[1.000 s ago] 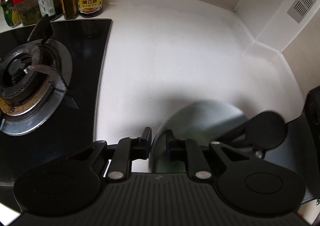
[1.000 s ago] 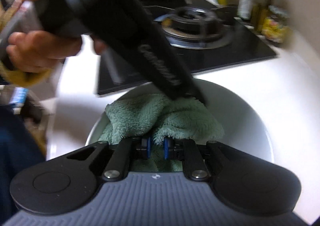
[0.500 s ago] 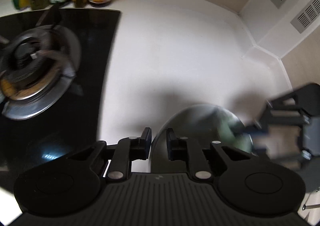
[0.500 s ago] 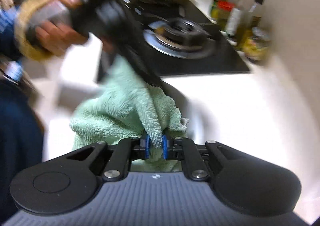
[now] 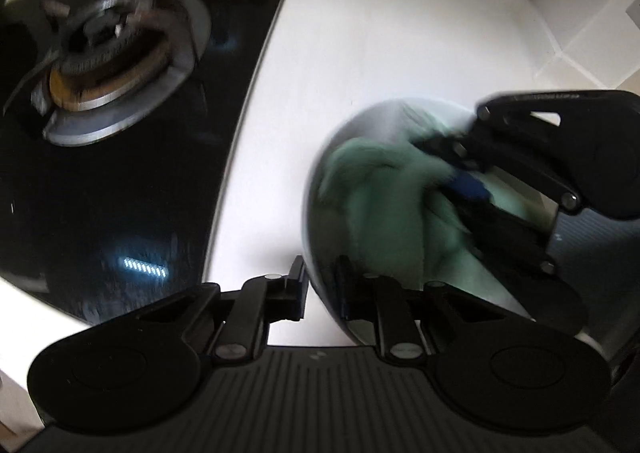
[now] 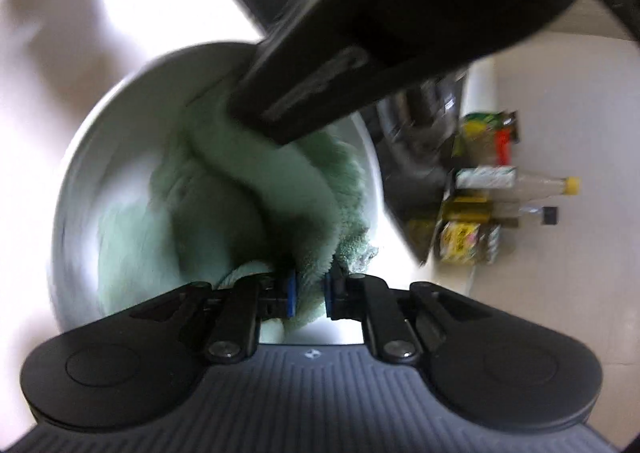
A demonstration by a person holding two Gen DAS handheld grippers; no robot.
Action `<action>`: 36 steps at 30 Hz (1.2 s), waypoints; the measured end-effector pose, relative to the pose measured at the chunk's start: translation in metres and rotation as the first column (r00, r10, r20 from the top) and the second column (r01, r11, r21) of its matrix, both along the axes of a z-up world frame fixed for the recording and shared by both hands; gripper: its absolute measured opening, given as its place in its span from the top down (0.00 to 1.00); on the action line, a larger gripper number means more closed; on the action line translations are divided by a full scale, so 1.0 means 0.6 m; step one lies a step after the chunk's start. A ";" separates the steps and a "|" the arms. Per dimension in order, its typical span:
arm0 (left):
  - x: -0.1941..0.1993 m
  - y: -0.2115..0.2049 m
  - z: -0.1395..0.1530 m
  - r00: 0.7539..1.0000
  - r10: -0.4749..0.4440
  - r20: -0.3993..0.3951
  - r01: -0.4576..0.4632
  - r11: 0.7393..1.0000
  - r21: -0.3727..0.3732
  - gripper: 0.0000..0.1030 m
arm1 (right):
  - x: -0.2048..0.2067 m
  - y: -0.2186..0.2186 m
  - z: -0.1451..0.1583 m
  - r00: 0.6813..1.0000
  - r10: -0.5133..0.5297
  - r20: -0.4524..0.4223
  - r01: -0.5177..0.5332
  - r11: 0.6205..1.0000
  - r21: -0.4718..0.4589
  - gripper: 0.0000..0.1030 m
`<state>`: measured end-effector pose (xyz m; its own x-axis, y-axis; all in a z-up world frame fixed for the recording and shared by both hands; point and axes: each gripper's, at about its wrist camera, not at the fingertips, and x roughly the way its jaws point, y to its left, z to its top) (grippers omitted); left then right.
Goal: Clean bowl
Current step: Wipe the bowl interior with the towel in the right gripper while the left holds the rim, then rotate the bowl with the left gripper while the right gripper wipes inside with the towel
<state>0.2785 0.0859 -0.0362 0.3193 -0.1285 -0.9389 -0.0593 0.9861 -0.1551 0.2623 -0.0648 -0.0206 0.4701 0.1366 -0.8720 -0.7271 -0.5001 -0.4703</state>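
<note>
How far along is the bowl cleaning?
Set up: the left gripper is clamped on the bowl rim, and the right gripper holds the cloth. In hand: cloth inside the bowl, blurred mid-wipe. Left: finishing, removing cloth; cleanliness can't be judged.

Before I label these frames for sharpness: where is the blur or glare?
Left wrist view: the steel gas burner and green fleece cloth smear; a glare streak sits on the black glass hob. Right wrist view: the white round bowl rim smears.
</note>
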 end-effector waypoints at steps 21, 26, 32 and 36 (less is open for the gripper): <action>0.059 -0.037 -0.004 0.985 -0.168 0.031 0.170 0.984 -0.055 0.86 | 0.137 -0.127 0.156 0.367 -0.526 -0.768 0.850 0.524 0.047 0.90; 0.016 -0.029 -0.003 0.989 -0.142 -0.033 0.140 0.989 -0.048 0.86 | 0.129 -0.074 0.146 0.655 -0.506 -0.561 0.712 0.663 0.233 0.89; 0.012 -0.032 -0.049 0.991 -0.098 -0.094 0.090 0.992 -0.084 0.78 | 0.052 -0.028 0.050 0.970 -0.186 -0.156 0.212 0.963 0.167 0.90; 0.013 -0.024 -0.048 0.995 -0.090 -0.050 0.086 0.993 -0.078 0.77 | 0.038 -0.026 0.016 0.988 -0.127 -0.086 0.130 0.991 0.023 0.90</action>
<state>0.2862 0.0714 -0.0649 0.2533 -0.2249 -0.9409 0.0171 0.9735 -0.2280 0.2852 -0.0802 -0.0108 0.4106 0.1051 -0.9057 -0.8219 -0.3875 -0.4176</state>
